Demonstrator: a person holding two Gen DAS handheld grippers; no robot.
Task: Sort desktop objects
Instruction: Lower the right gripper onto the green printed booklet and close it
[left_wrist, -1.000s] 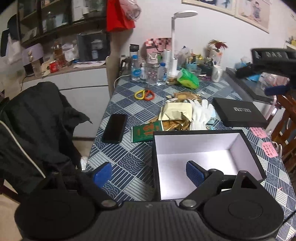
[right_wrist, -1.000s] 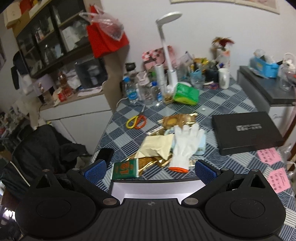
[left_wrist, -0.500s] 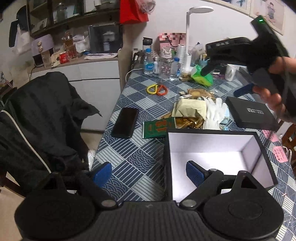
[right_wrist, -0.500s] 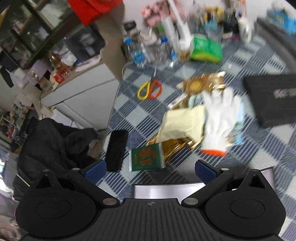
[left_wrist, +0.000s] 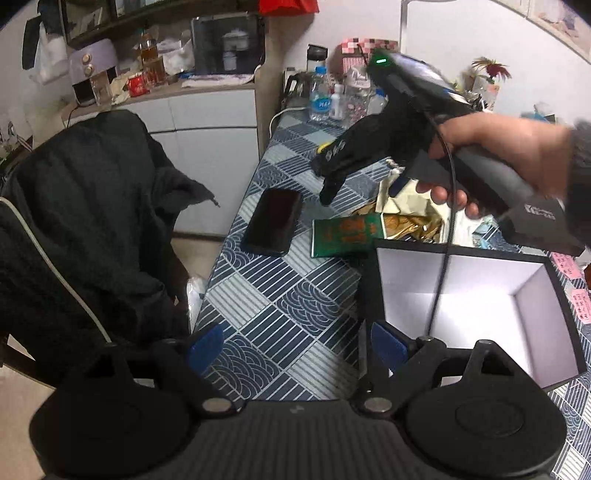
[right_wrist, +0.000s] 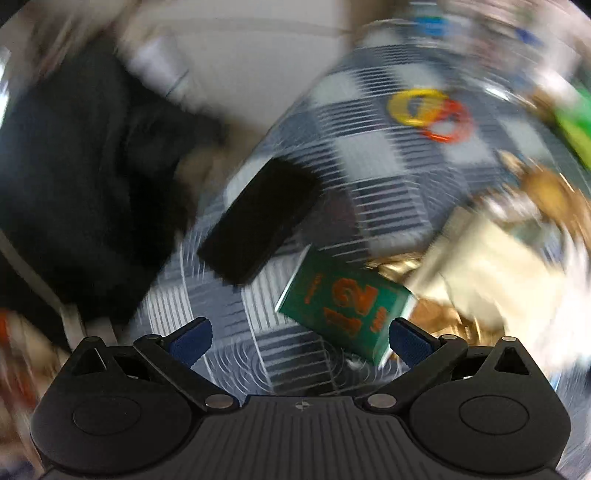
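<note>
Two tongs are working at the bench (left_wrist: 280, 302): the right tongs (right_wrist: 299, 338), spread wide and holding nothing, are tilting down over the green packet (right_wrist: 343, 299) at lower centre, probably to grip it. The left tongs (left_wrist: 295, 347), likewise spread, are hovering beside the open box (left_wrist: 476, 317) at lower right, probably the sorting bin. A black phone (left_wrist: 272, 221) is lying left of the packet.

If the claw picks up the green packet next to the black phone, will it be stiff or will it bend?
The green packet looks flat with straight edges, so probably fairly stiff and light. It lies flat on the table, so gripping an edge may be awkward. Its printed surface could be slippery.
</note>
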